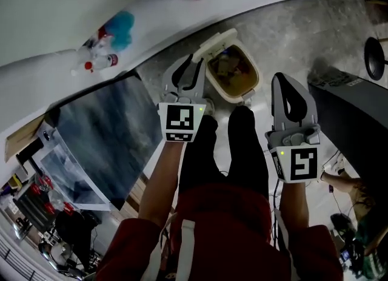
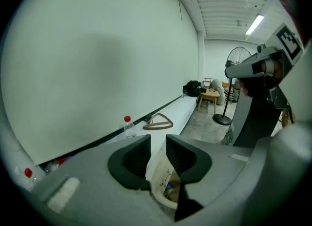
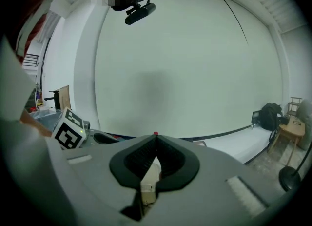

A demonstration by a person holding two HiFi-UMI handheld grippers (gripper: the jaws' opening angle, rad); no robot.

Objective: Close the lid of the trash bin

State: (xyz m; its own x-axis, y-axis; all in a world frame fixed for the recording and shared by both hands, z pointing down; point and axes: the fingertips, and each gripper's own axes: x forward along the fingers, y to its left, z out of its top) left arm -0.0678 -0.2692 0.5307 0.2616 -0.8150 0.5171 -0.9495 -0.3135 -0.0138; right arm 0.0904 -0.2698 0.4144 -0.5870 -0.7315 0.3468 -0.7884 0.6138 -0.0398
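The trash bin [image 1: 211, 78] stands on the floor [image 1: 303, 37] just ahead of the person's legs [image 1: 233, 146], its lid [image 1: 216, 42] tipped up and back at the bin's far side, so the brownish contents lie uncovered and the closing is not yet done. The left gripper [image 1: 187, 70] hangs just left of the bin, near the lid's edge, its fingers [image 2: 181, 157] slightly spread with nothing between them, probably ready to nudge the lid forward. The right gripper [image 1: 290, 88] sits to the bin's right, apart from it, fingertips pressed together and empty, likely kept clear as a spare
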